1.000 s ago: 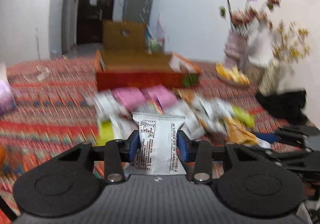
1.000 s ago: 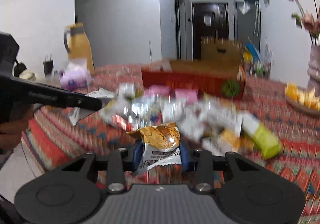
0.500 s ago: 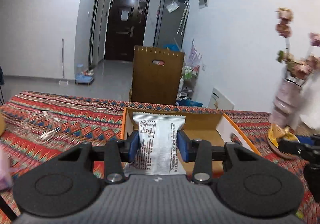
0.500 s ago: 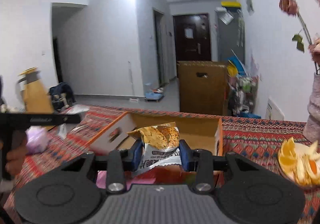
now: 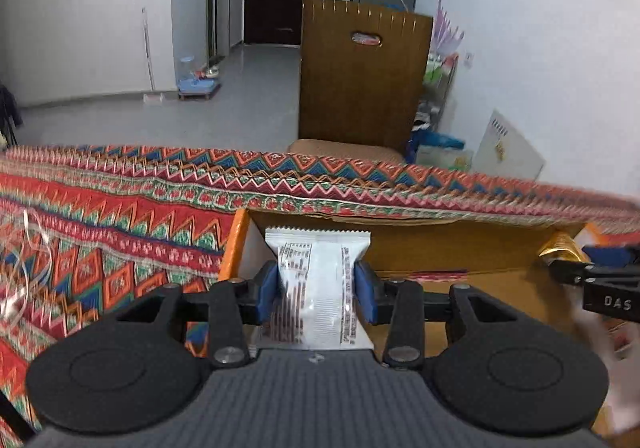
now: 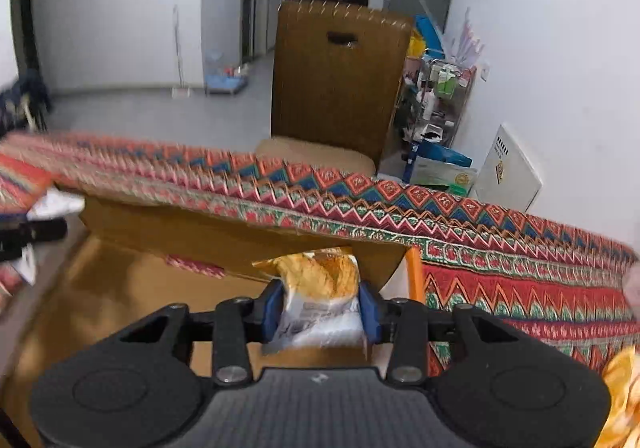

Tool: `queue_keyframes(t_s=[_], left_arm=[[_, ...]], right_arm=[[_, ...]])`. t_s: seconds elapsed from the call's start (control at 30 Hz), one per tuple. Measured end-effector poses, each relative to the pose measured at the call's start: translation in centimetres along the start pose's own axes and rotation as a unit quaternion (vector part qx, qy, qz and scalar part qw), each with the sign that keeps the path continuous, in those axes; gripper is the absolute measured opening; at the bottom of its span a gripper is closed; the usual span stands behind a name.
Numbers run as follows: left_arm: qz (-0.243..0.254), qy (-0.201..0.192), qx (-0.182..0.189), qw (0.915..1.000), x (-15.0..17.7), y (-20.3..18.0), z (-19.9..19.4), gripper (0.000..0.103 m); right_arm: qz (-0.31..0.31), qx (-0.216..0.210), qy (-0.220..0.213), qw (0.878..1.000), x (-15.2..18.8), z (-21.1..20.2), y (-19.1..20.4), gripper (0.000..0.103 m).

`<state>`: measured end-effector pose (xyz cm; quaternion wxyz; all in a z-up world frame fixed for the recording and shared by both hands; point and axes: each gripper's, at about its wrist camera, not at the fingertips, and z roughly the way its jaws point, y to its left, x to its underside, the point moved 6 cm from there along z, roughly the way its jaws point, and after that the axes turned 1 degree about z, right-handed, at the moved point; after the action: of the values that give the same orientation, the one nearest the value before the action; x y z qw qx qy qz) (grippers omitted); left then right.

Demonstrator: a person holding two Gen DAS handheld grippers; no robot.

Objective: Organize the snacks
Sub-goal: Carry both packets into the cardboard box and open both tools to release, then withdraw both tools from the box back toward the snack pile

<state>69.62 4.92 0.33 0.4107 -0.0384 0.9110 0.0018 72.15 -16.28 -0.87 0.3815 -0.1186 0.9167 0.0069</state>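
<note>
Over cardboard box (image 5: 440, 248): L jaws pinch white packet (image 5: 318, 288), R jaws pinch orange packet (image 6: 320, 296); chair (image 5: 360, 79) behind.

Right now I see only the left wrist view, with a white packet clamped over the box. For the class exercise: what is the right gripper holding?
Observer: The right gripper is shut on an orange-and-white packet.
Operator: Is it over the box too?
Observer: Yes, over the box, close to its orange right wall.
</note>
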Motion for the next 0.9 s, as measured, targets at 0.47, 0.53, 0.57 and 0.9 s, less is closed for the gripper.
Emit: queue_keyframes(t_s=[0.47,0.53,0.57,0.9], left_arm=[[-0.006,-0.019,0.019,0.9996,-1.3,-0.1,-3.3,0.068],[-0.004,-0.025,0.019,0.9995,-1.7,0.0,-5.1,0.072],[0.001,-0.029,0.01,0.9995,-1.8,0.1,-6.2,0.074],[0.014,-0.054,0.006,0.9984,0.1,0.2,-15.5,0.085]], right_arm=[[-0.002,-0.004,-0.005,1.0,1.2,-0.7,-0.1,0.067],[0.007,-0.011,-0.013,1.0,0.9,-2.3,-0.2,0.067],[0.011,-0.013,-0.019,1.0,0.7,-3.2,-0.3,0.067],[0.013,-0.029,-0.066,0.997,1.2,-14.0,0.2,0.083]])
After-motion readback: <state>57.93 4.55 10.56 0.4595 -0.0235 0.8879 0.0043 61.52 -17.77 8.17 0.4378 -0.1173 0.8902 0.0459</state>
